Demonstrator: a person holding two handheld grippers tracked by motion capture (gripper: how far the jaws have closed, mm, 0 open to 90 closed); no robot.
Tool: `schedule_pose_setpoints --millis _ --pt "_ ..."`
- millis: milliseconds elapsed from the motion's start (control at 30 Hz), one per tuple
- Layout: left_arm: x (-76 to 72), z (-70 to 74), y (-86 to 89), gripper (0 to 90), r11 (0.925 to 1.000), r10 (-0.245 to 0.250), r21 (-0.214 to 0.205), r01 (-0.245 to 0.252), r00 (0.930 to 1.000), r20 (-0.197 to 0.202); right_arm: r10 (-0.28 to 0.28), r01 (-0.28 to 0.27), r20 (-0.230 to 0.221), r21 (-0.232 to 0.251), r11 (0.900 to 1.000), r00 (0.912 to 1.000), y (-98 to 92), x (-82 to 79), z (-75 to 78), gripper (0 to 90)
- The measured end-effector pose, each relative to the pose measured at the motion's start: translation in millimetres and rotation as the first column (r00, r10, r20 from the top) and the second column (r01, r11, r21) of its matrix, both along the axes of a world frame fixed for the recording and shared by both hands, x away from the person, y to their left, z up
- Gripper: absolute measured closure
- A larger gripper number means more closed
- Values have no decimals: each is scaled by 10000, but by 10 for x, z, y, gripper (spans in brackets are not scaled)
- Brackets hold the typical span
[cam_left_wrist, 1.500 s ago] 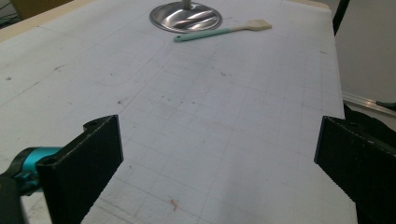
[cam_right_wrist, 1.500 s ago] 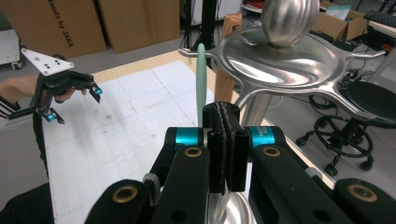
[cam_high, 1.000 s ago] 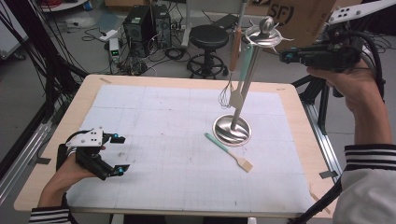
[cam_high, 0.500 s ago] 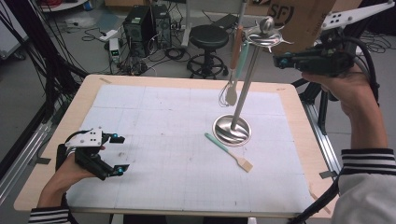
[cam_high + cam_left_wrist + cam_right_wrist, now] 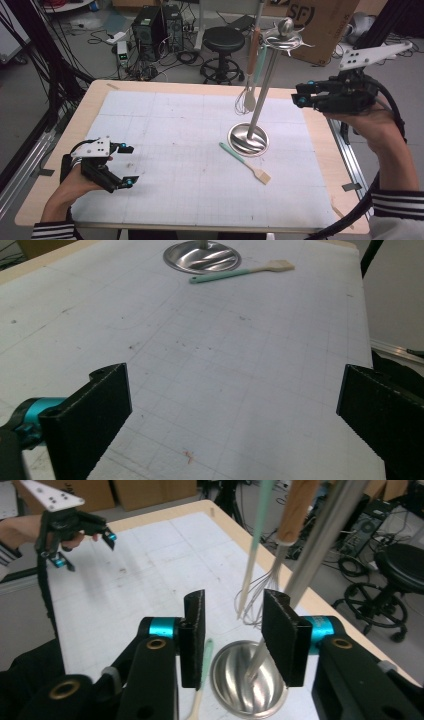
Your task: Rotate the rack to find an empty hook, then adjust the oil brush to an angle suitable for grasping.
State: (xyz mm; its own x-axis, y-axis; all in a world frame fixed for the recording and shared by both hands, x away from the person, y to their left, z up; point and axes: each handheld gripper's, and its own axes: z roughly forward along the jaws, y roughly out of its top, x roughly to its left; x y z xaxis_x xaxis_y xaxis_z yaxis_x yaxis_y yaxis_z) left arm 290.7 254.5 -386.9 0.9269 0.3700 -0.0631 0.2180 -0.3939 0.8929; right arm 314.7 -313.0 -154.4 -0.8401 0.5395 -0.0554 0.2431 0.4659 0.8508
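Observation:
A steel utensil stand (image 5: 248,139) with a round base and a tall pole (image 5: 320,540) rises right of the mat's centre. A wire whisk (image 5: 249,101) with a wooden handle (image 5: 297,505) and a thin mint-handled utensil (image 5: 255,540) hang from its top. A mint-handled brush (image 5: 245,162) lies flat beside the base, also in the left gripper view (image 5: 240,272). My right gripper (image 5: 303,94) is held in the air right of the pole, open and holding nothing; in its own view the gripper (image 5: 233,630) points at the whisk wires (image 5: 260,605). My left gripper (image 5: 128,165) rests open at the mat's left.
The white gridded mat (image 5: 175,150) covers the wooden table (image 5: 320,150). Behind the table are a black stool (image 5: 222,40), computer towers (image 5: 150,22), loose cables and a cardboard box (image 5: 320,25). The left gripper (image 5: 85,549) appears far off in the right gripper view.
My right gripper has come down from near the stand's top to about the whisk's height. The left gripper has not moved.

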Motion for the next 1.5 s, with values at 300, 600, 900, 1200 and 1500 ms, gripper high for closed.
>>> schedule_pose_setpoints --millis 300,600,900,1200,1500 --pt "4 3 5 17 10000 47 -23 -47 10000 21 -503 500 -153 -171 9986 9986 44 -112 -308 98" --pt "9 8 25 17 9998 138 -141 -138 9999 11 138 -133 -229 227 9997 9996 60 -177 -575 0" --pt "4 16 37 17 9998 133 -153 -133 9999 28 430 -427 -360 82 9991 9984 120 -200 -745 0" --pt "-7 21 41 17 9998 181 -93 -180 9998 62 615 -622 -571 -105 9980 9965 165 -198 -945 1" --pt "15 10 45 17 9998 163 -128 -162 9999 18 1019 -1050 -922 -300 9940 9905 194 -179 -1098 164"
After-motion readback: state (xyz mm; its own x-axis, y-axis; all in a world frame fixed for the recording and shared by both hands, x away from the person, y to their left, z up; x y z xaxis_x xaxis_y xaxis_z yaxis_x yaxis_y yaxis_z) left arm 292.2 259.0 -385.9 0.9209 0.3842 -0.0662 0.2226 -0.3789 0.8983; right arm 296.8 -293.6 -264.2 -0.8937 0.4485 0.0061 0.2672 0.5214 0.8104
